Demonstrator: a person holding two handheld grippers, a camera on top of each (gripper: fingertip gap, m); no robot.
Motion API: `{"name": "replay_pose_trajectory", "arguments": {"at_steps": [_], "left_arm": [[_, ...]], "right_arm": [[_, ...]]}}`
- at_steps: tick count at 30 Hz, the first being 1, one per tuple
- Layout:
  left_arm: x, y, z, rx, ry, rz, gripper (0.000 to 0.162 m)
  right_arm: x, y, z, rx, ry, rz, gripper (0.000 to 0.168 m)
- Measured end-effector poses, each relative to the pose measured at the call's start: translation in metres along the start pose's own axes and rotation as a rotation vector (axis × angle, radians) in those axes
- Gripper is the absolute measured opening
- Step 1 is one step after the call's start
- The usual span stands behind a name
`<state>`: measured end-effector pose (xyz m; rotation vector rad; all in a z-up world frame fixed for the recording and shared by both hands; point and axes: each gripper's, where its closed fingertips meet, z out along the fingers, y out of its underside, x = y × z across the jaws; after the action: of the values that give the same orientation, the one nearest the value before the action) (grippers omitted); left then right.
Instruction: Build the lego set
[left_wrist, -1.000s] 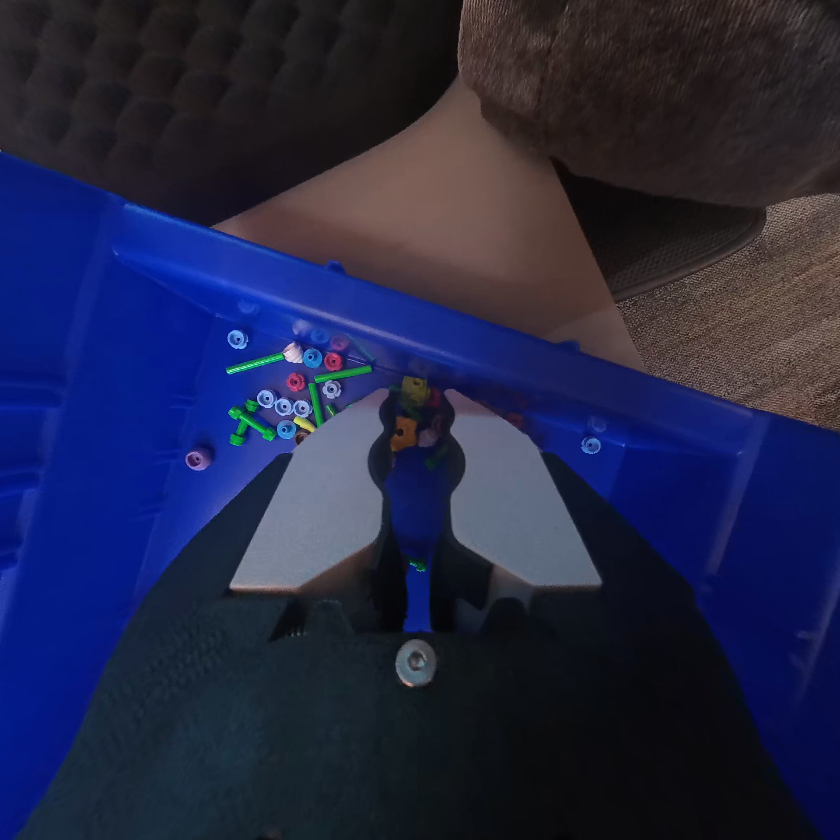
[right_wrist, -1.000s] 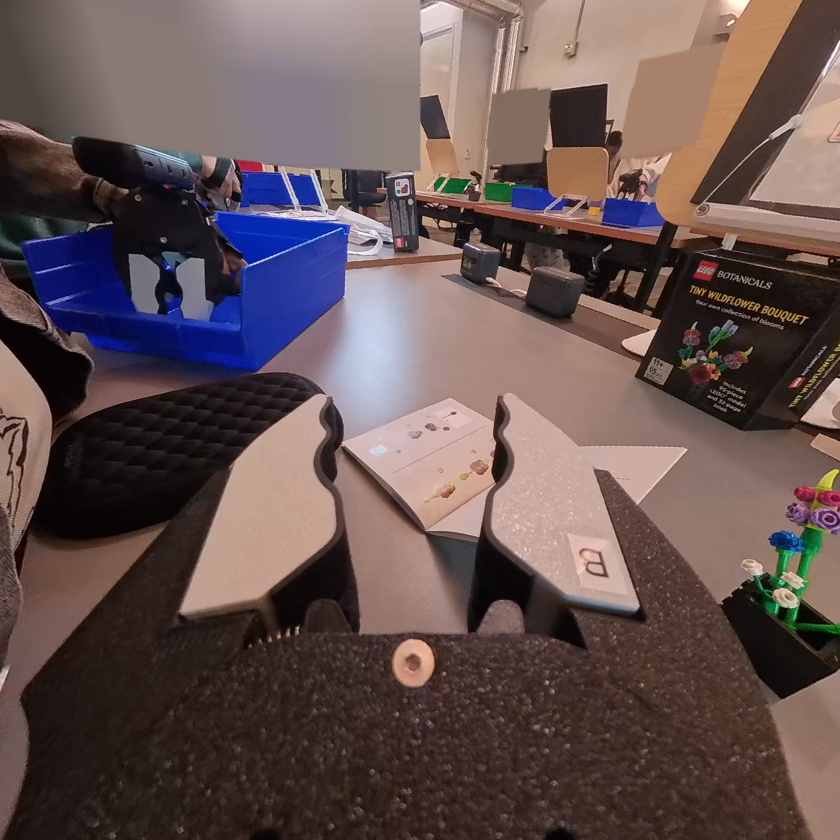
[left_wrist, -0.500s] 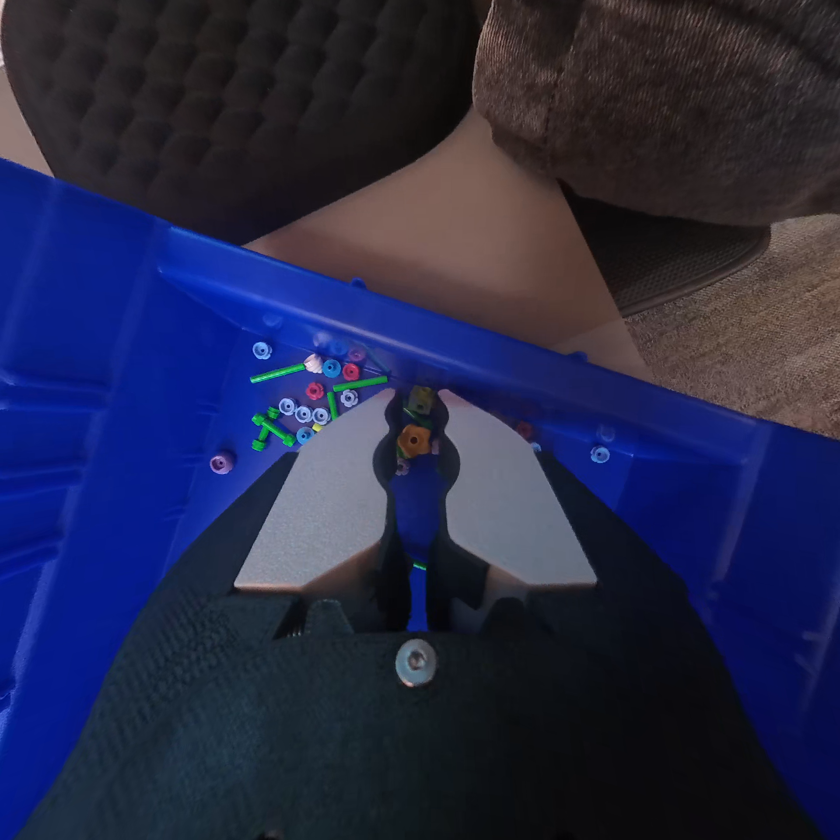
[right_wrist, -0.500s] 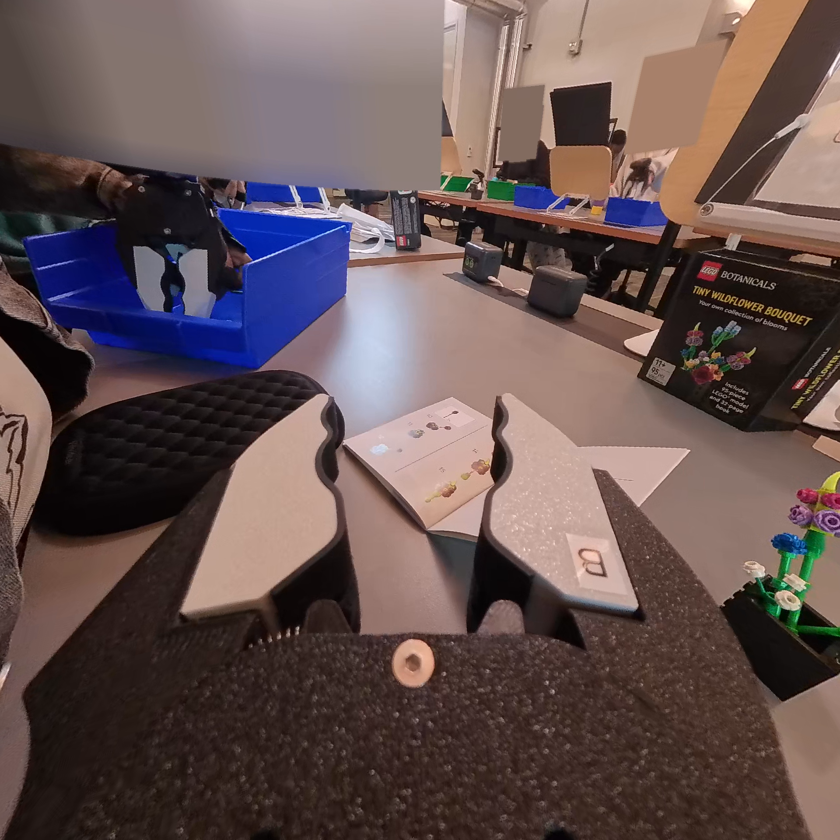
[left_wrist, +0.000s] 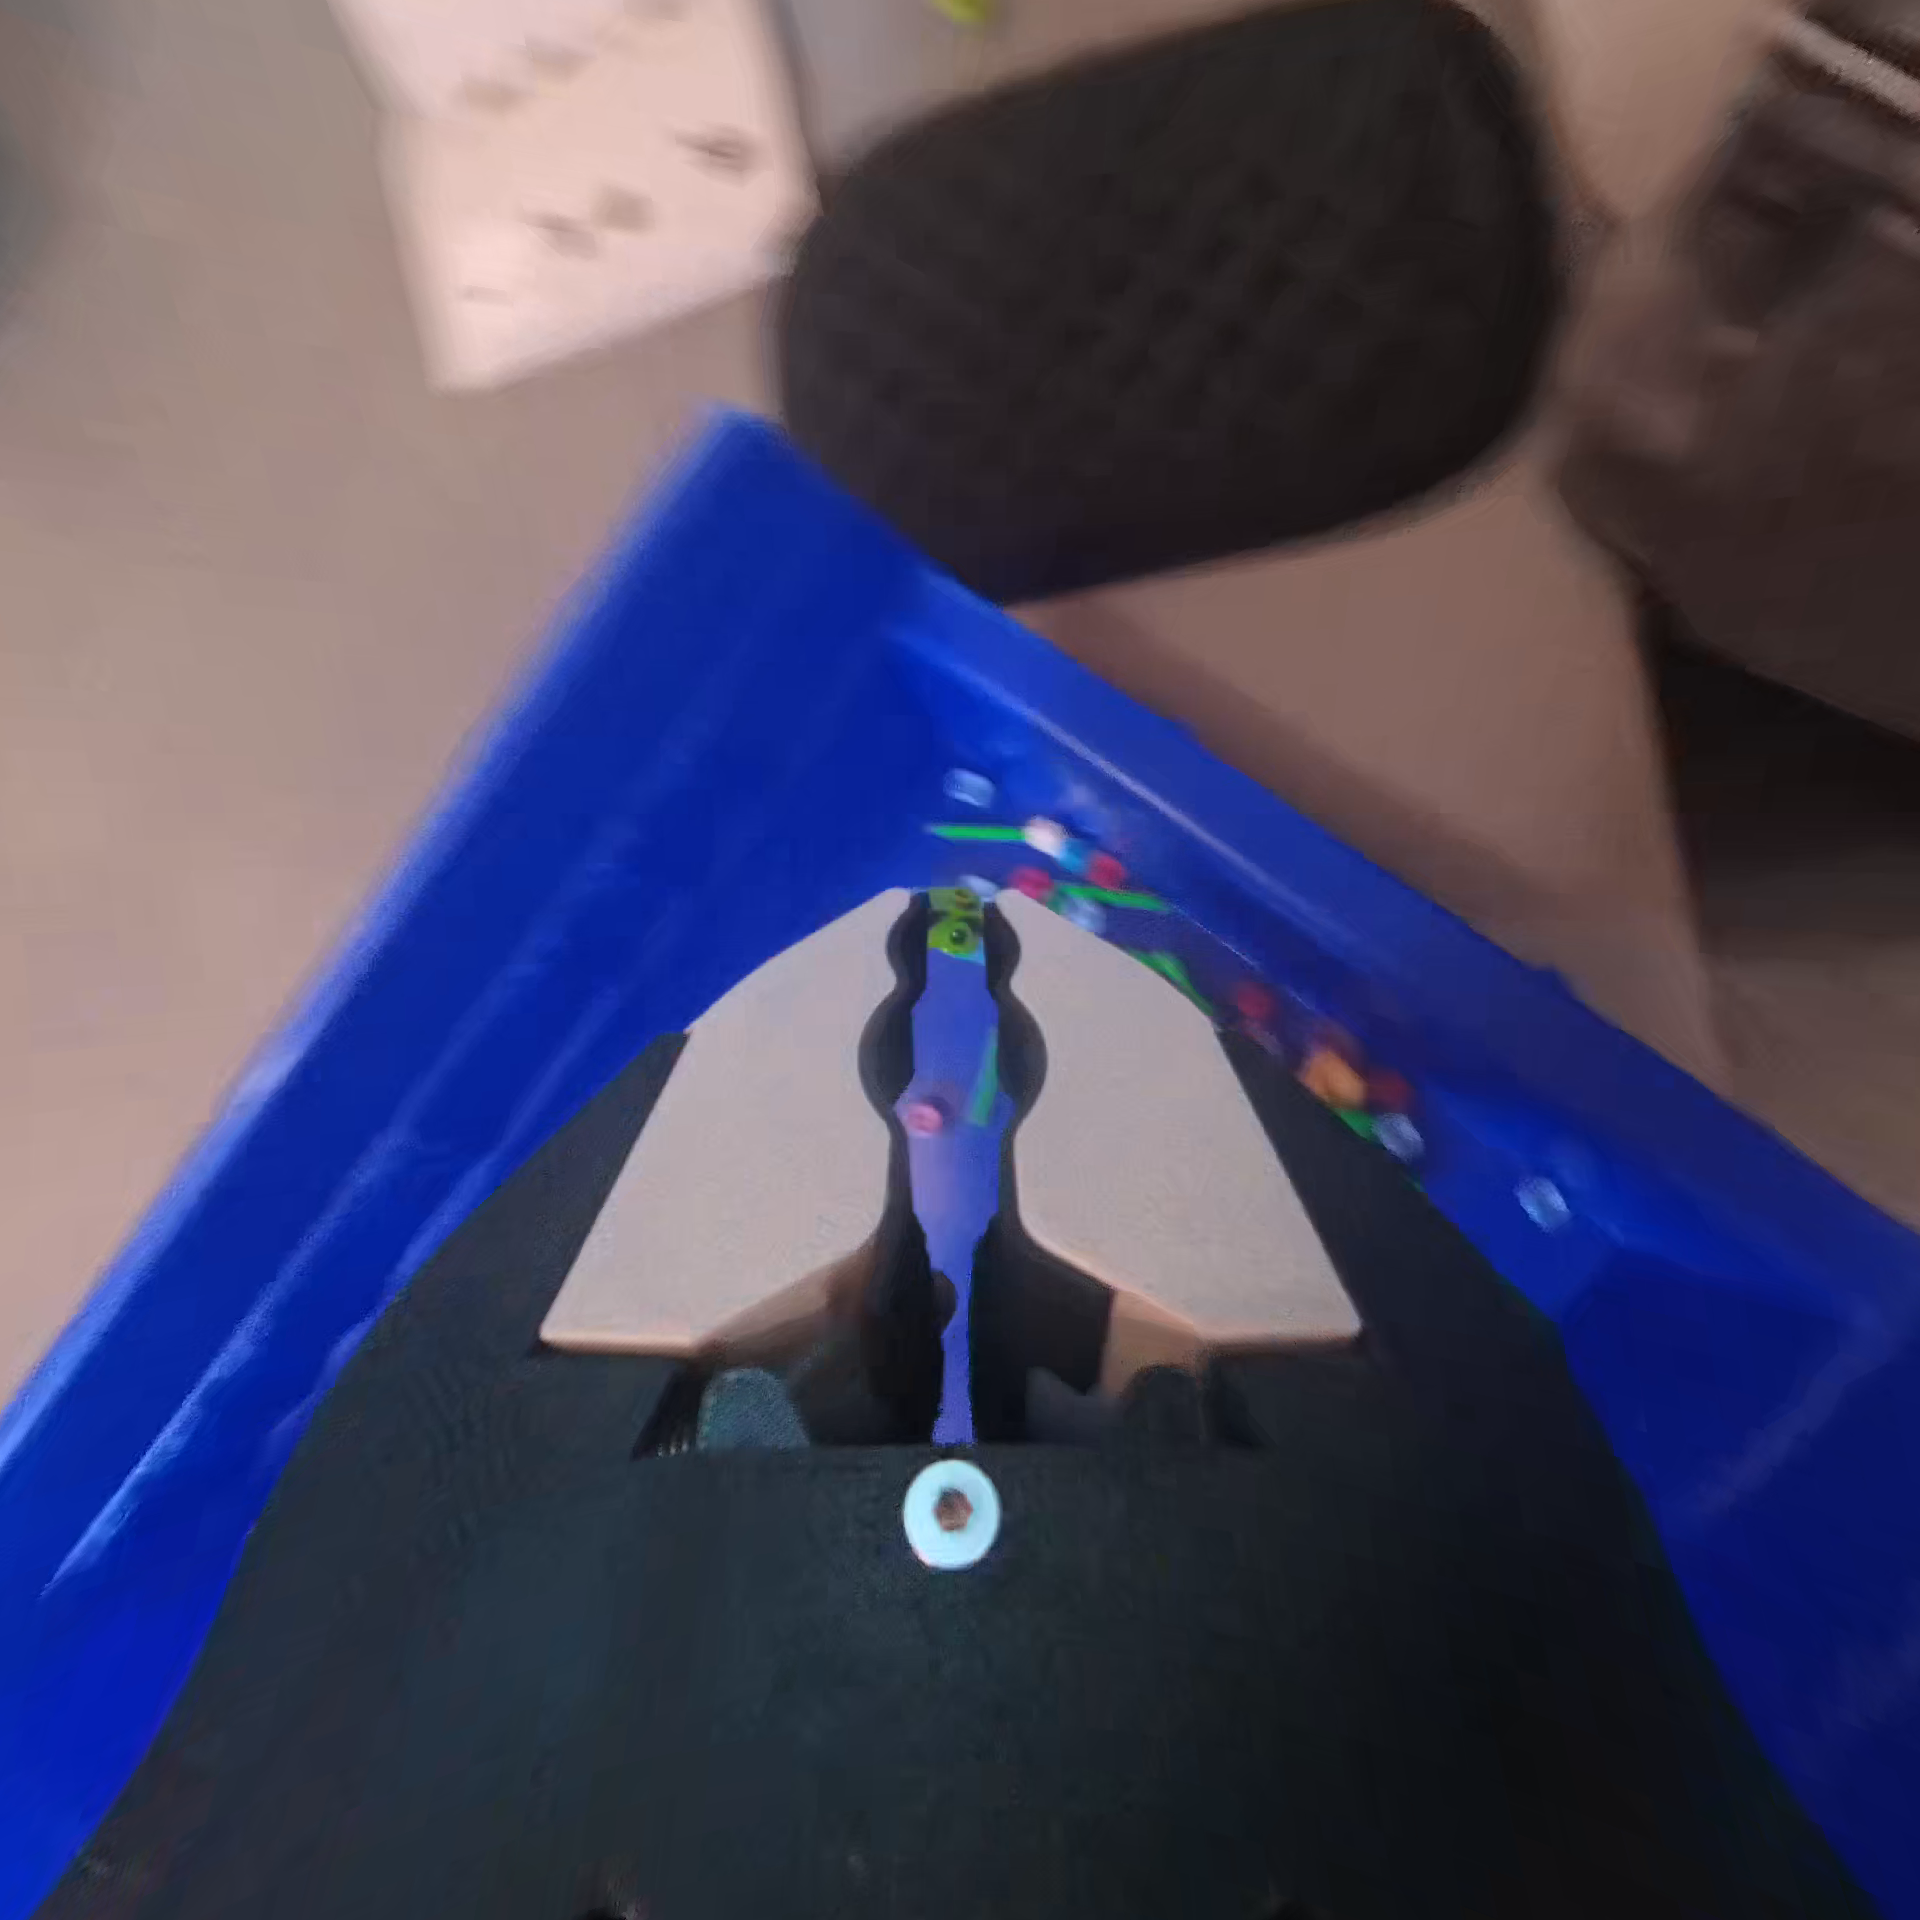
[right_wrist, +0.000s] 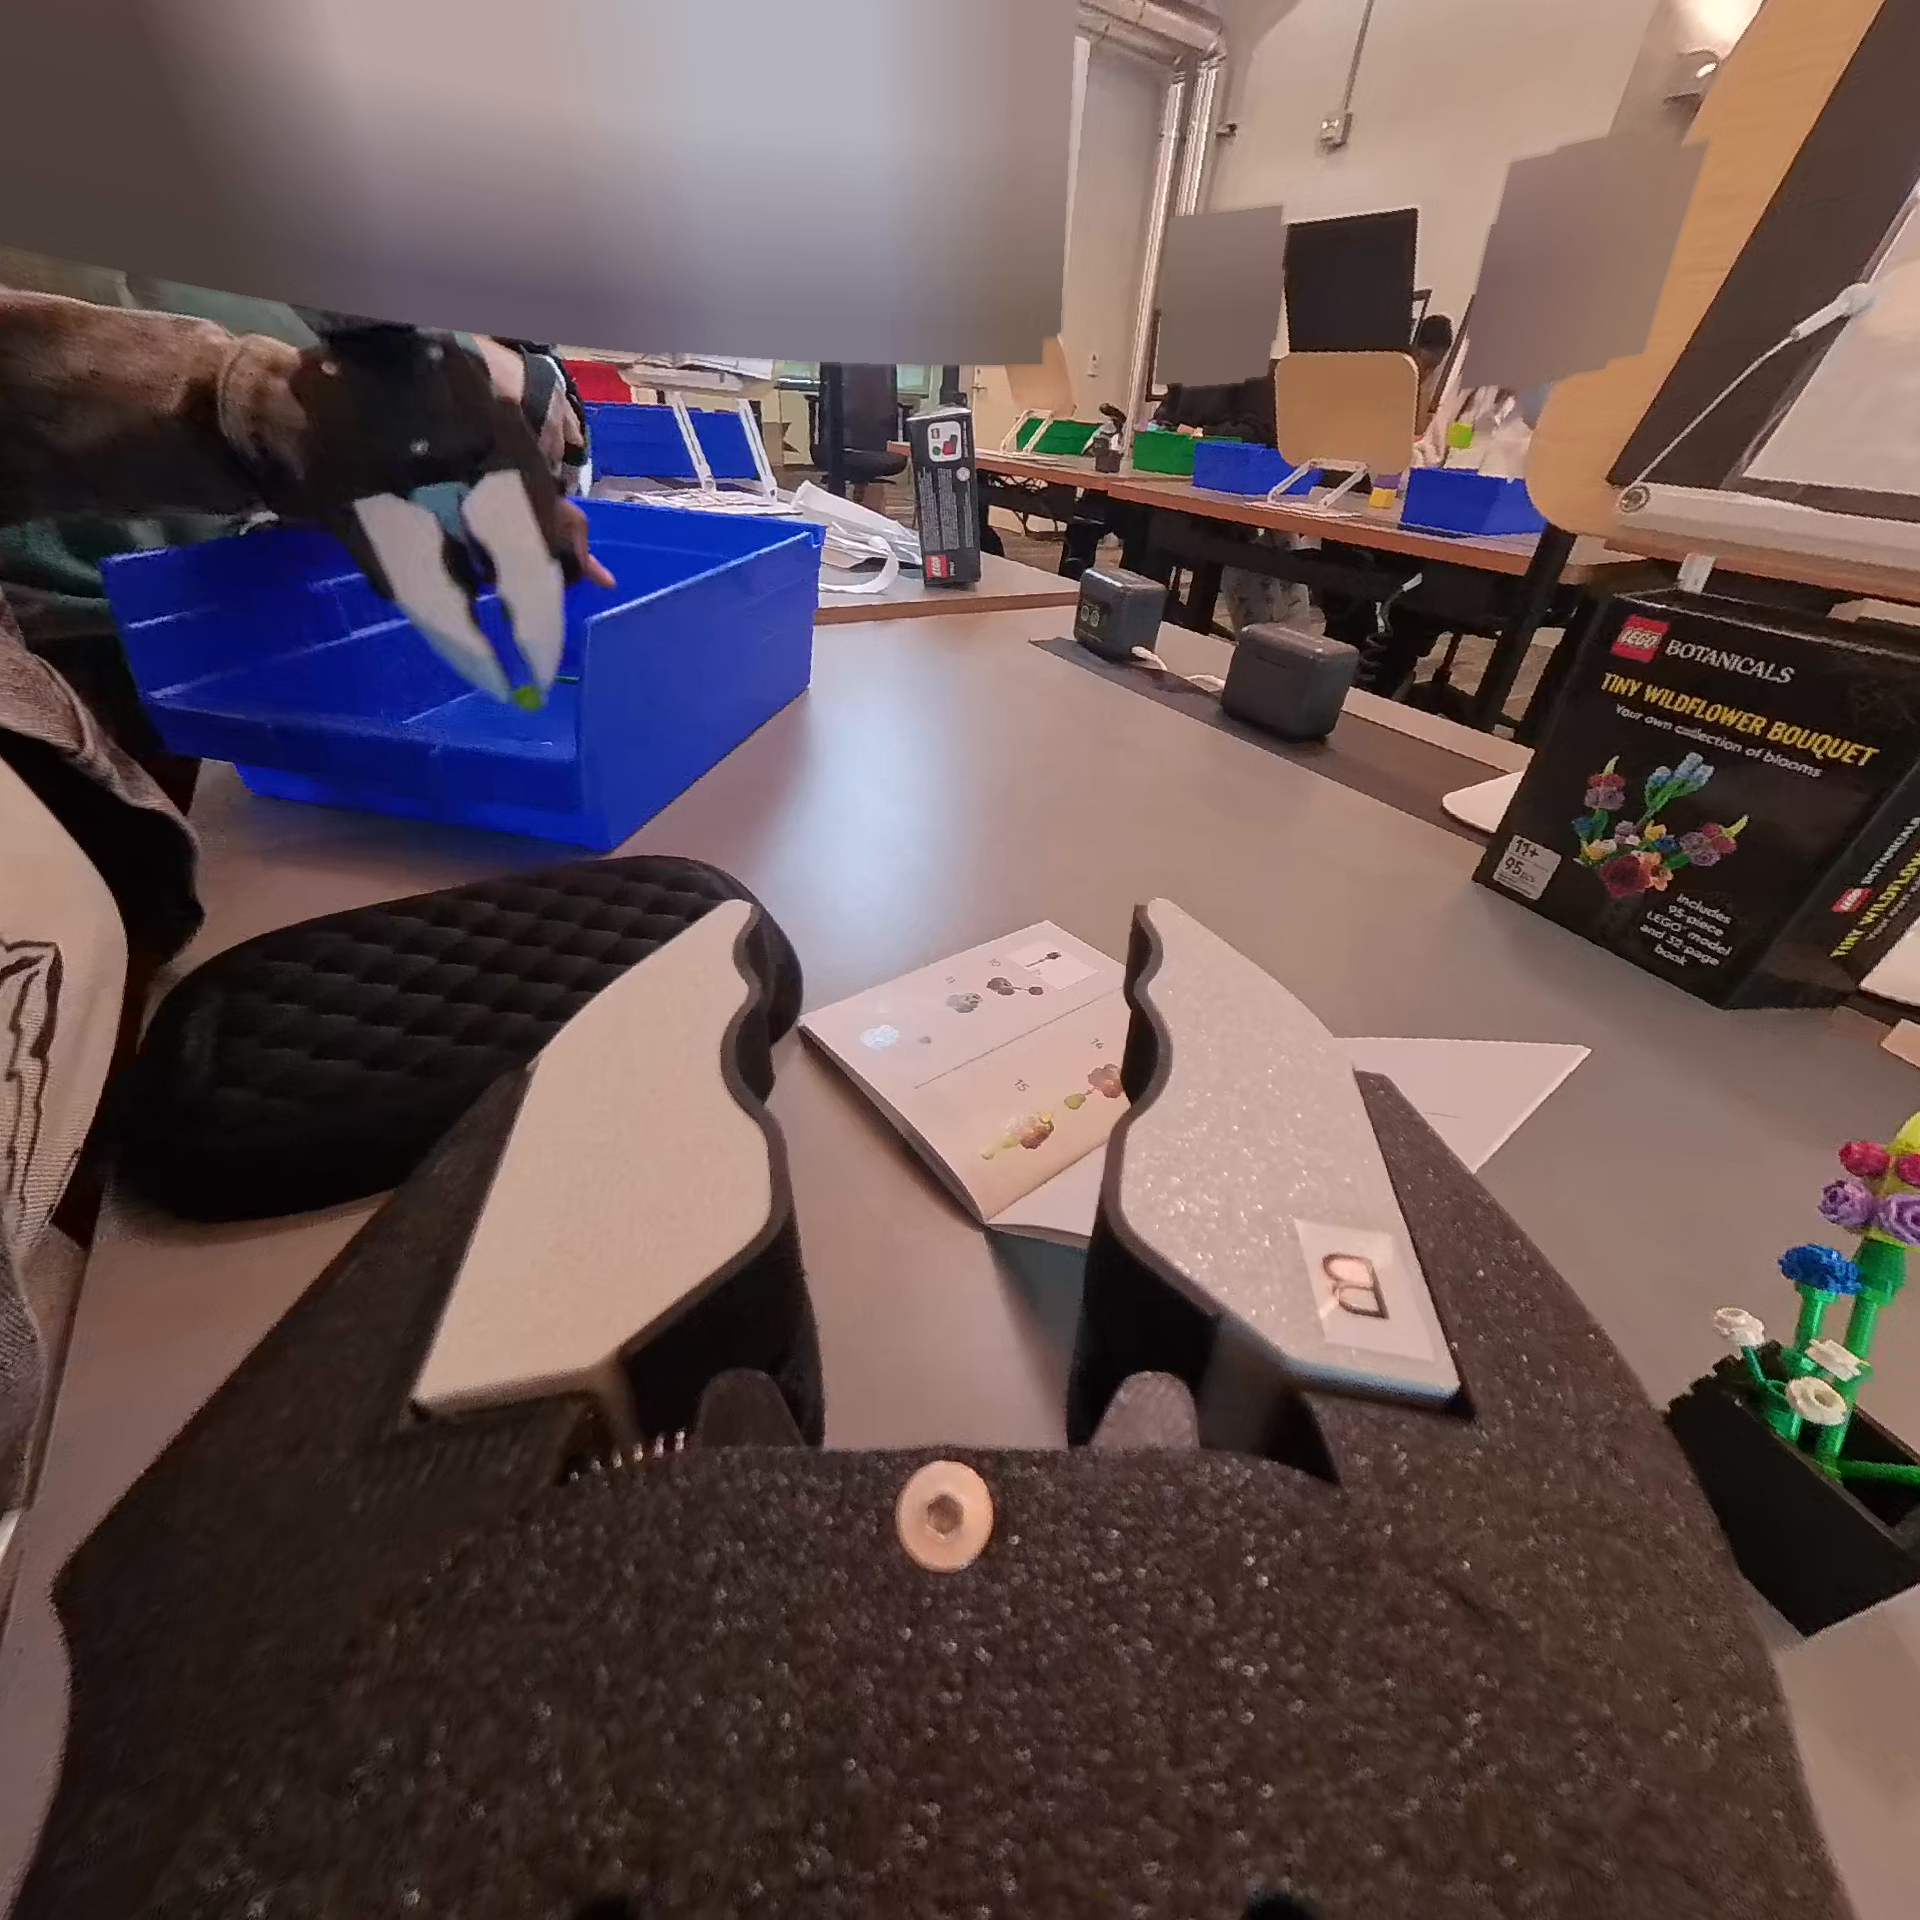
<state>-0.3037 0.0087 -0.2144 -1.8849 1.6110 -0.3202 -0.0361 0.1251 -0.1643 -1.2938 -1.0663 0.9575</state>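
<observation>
My left gripper (left_wrist: 956, 914) is shut on a small lime green lego piece (left_wrist: 958, 935) at its fingertips, above the corner of the blue bin (left_wrist: 623, 831). The view is blurred by motion. Several loose small pieces (left_wrist: 1081, 873) lie along the bin's inner wall. In the right wrist view the left gripper (right_wrist: 525, 686) tilts down over the bin (right_wrist: 675, 707) with the lime piece (right_wrist: 528, 696) at its tip. My right gripper (right_wrist: 940, 935) is open and empty, low over the table by the open instruction booklet (right_wrist: 977, 1049). A partly built flower model (right_wrist: 1829, 1351) stands at the right.
A black quilted pad (right_wrist: 416, 1018) lies between the bin and my right gripper; it also shows in the left wrist view (left_wrist: 1174, 291). The black lego box (right_wrist: 1714, 810) stands at the back right. A person's sleeve (right_wrist: 125, 436) reaches in from the left. Tip to tip, the grippers are about 30 centimetres apart. About 15 centimetres separates my right fingertips from the partly built flower model (right_wrist: 1829, 1351).
My left gripper has closed on the lime green piece, then lifted and swung left toward the bin's corner. The right gripper has stayed still and open.
</observation>
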Motion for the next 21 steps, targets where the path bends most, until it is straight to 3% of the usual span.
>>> {"name": "replay_pose_trajectory", "arguments": {"at_steps": [3,6,9,13,17,21], "left_arm": [[-0.035,-0.044,-0.019,0.233,-0.287,-0.262,0.009],[-0.049,-0.101,-0.039,0.642,-0.411,-0.512,0.009],[-0.054,-0.138,-0.05,0.989,-0.381,-0.772,0.009],[-0.054,-0.17,-0.055,1.247,-0.328,-0.939,0.009],[-0.048,-0.208,-0.045,1.447,-0.265,-1.009,0.008],[-0.046,-0.237,-0.021,1.661,-0.184,-1.134,0.008]], "right_arm": [[-0.005,-0.005,0.003,0.021,-0.038,-0.014,0.065],[-0.015,-0.021,0.011,0.108,-0.111,-0.042,0.06],[-0.013,-0.033,0.03,0.088,-0.075,-0.078,0.061],[0.004,-0.016,0.018,-0.049,-0.006,-0.02,0.072],[0.011,-0.026,-0.011,0.054,0.1,-0.022,0.058],[-0.011,-0.079,-0.019,0.25,0.147,-0.236,0.045]]}}
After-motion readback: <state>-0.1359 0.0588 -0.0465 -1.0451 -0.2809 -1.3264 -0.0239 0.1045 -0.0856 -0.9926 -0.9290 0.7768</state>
